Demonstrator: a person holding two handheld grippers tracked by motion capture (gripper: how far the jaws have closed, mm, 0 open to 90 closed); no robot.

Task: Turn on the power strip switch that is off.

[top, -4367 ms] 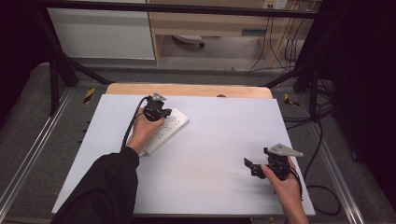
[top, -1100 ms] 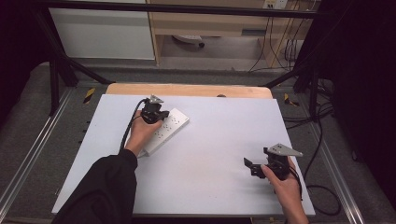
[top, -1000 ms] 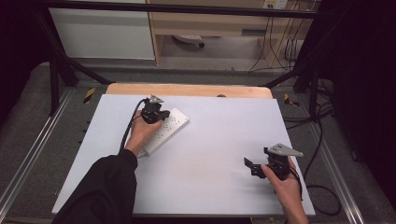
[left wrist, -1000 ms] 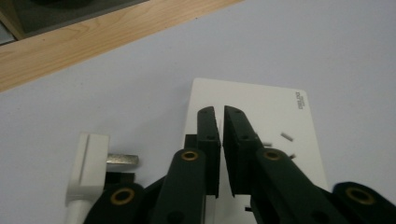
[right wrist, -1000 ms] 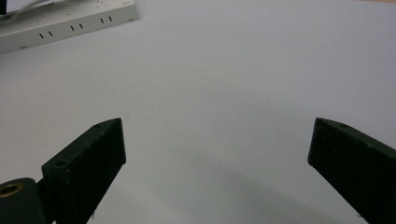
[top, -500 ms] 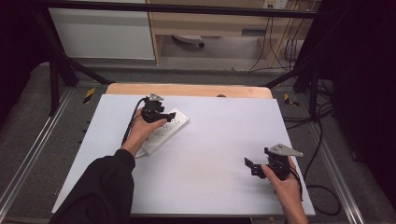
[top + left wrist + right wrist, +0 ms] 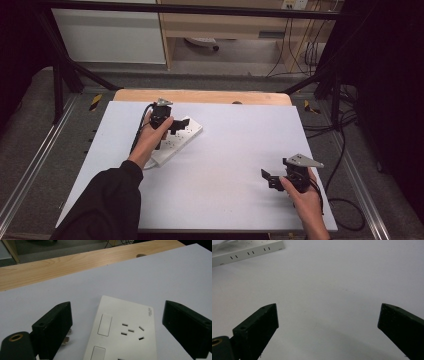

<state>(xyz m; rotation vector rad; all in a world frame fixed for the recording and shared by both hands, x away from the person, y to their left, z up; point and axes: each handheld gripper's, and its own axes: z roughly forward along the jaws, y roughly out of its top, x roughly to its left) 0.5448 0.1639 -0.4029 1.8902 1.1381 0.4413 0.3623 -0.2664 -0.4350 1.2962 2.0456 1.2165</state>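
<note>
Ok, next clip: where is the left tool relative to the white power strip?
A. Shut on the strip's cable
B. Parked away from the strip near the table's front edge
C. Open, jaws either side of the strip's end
C: in the left gripper view the left tool has its jaws spread wide, with the white power strip lying between them on the table.

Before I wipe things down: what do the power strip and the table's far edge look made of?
The power strip looks like smooth off-white moulded plastic, with a faint sheen and crisp slot cut-outs. The table's far edge shows pale grain lines, so wood or wood-look laminate; I cannot tell which.
</note>
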